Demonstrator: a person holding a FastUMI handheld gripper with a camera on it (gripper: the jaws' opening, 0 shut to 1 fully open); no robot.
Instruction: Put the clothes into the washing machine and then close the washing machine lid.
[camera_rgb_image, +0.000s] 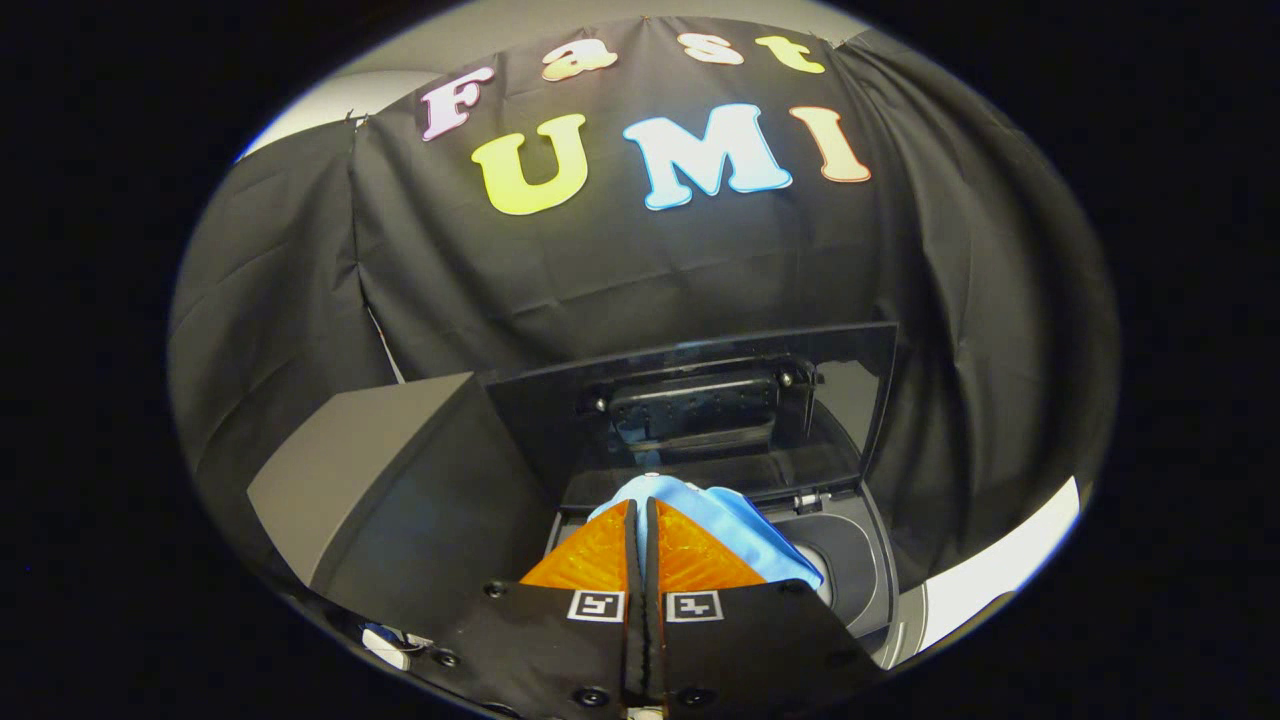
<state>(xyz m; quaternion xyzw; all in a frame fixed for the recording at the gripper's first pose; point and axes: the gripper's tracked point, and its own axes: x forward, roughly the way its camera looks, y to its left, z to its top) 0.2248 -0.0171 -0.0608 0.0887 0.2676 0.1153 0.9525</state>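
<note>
One claw (641, 510) is in view, with two orange fingers (590, 560) drawn together so that only a thin dark slit separates them. A light blue cloth (735, 530) bunches around and just beyond the fingertips, spilling to the right of them; its edge appears pinched between the tips, and the claw appears closed on it, though the contact point itself is hidden by the fingers.

Markings: each black finger base carries one square black-and-white coded tag (596, 605), two tags in all. They hold block patterns, not readable text. No brand name or label can be made out on the machine.

One washing machine (860, 570) stands directly ahead of and below the claw, dark grey, top-loading. Its one lid (700, 400) is raised, standing upright behind the opening, with a dark glossy inner face and a ribbed panel at its centre. One small hinge or latch piece (808, 498) sits at the rear right rim of the opening.

The cloth hangs over the open mouth of the machine, above the pale drum interior (812, 562) seen to the right of the fingers. Whether it touches the drum cannot be told.

One grey box-like block (370, 450) stands just beside the machine on its left. One small white object (385, 645) lies near the claw base, too small to identify.
</note>
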